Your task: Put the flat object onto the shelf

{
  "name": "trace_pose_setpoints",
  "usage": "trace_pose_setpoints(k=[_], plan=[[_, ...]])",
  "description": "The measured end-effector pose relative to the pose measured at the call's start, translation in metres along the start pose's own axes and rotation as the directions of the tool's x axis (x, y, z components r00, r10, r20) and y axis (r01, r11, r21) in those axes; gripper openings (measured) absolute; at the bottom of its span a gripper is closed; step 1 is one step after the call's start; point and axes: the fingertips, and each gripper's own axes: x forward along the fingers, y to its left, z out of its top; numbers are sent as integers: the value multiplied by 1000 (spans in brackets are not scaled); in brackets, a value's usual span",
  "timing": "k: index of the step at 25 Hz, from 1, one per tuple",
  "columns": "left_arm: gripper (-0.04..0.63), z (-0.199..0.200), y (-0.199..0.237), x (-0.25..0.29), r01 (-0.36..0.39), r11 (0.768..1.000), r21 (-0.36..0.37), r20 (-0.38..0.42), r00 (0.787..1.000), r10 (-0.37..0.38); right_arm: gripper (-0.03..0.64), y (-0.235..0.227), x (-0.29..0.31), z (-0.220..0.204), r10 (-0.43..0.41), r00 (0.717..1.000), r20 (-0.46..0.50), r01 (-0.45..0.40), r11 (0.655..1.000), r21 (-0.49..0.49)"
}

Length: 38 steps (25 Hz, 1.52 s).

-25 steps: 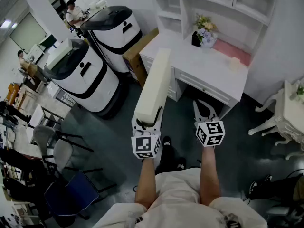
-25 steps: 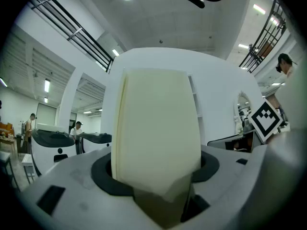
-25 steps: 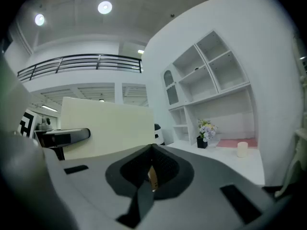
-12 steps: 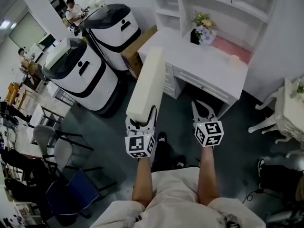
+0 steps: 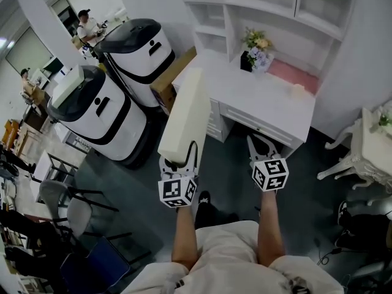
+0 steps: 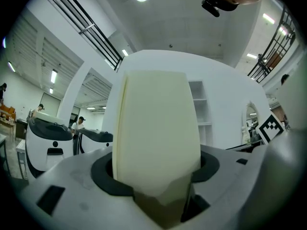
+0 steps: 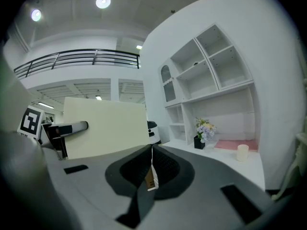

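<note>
A long cream flat board [image 5: 187, 112] stands upright, its lower end clamped in my left gripper [image 5: 179, 159], which is shut on it. In the left gripper view the board [image 6: 156, 123] fills the gap between the jaws of the left gripper [image 6: 159, 181]. My right gripper [image 5: 257, 143] hangs beside it, shut and holding nothing; its jaws meet at the tips [image 7: 149, 150]. From the right gripper view the board [image 7: 105, 126] shows broadside at the left. The white shelf unit [image 5: 269, 8] rises over a white desk [image 5: 245, 97] ahead of both grippers.
On the desk stand a flower pot [image 5: 255, 46], a pink mat [image 5: 295, 75] and a small candle [image 5: 298, 90]. Two large white robots [image 5: 95, 106] and a cardboard box [image 5: 171, 75] stand to the left. A white ornate table [image 5: 370, 149] is at the right, chairs [image 5: 67, 195] at the lower left.
My left gripper and the board have drifted a little to the left. The desk and shelves have shifted slightly left in the head view. The right gripper has hardly moved.
</note>
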Motion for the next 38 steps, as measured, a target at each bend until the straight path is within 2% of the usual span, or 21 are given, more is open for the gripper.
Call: trace_pose_setpoints(k=[8,16,21,26,32,38], plan=[[290,16,44,65,56,996,-75,79,996,-50,69,-11,42,26,-63,998,-22,61,995,-83],[290,1,77,122,135,981,-136,68,990,-126,69,-17,89,36,-159,986,-55,149,976,-159],[290,-10,106,145,159,975,-153,54,987,-153,69,-2,126,33,-169,982,-81,153,973,-171],[290,-16,146,160,181,968,-174,53,983,-174,69,16,163,31,-169,983,-74,158,978,-135],[290,-17,188,171,204,967,-151,35,979,-201,69,32,201,24,-193,979,-63,187,979,-85],[290,-16,211,176,209,968,-139,32,978,-206,69,45,229,25,-170,984,-49,168,985,-47]])
